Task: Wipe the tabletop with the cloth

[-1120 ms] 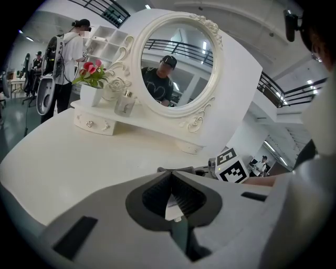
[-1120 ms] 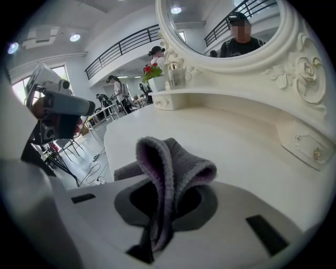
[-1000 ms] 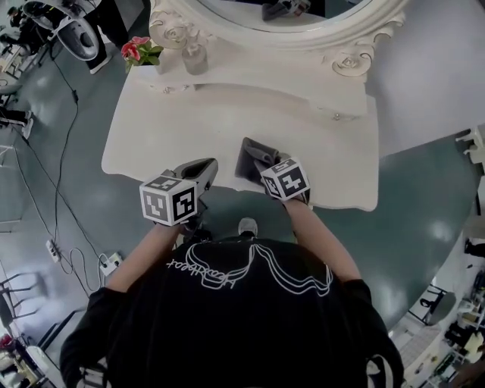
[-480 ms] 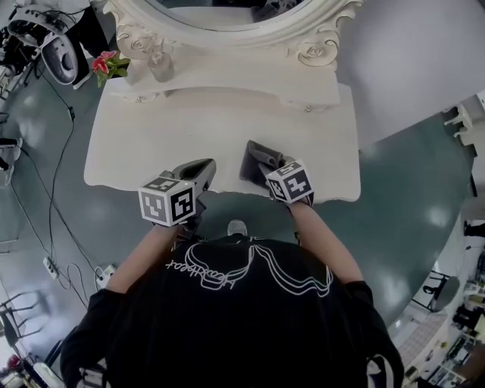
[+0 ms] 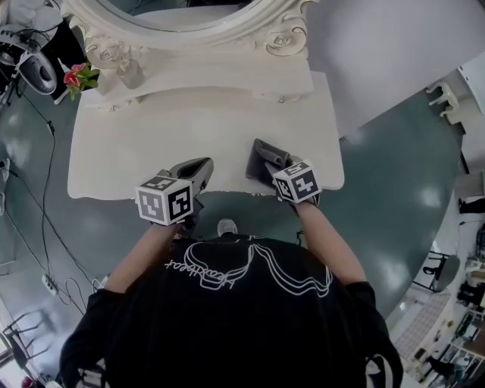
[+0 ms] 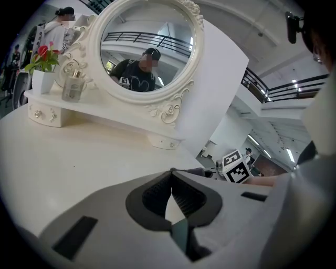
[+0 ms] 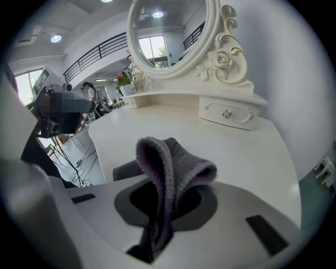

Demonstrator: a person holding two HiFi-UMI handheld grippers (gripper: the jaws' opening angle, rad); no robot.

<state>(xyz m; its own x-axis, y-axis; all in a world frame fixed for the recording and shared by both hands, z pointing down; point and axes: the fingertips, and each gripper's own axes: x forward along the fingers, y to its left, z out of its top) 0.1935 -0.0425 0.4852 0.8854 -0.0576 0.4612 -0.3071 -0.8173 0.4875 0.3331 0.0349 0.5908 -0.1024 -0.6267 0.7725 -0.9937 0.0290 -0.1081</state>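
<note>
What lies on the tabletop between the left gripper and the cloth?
Nothing lies there. In the head view, only bare white tabletop separates the left gripper from the cloth.

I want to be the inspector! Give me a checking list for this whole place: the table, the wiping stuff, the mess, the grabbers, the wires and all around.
Surface: white tabletop, no spills seen.
Job's things: grey cloth, bunched up, near the front right edge.
Clutter: flower pot and glass bottle on the back shelf, at the left of the mirror.
Grippers: left gripper jaws together, nothing between them; right gripper jaws shut on the cloth.
Cables: floor cables left of the table.
Surroundings: grey-green floor all round.
</note>
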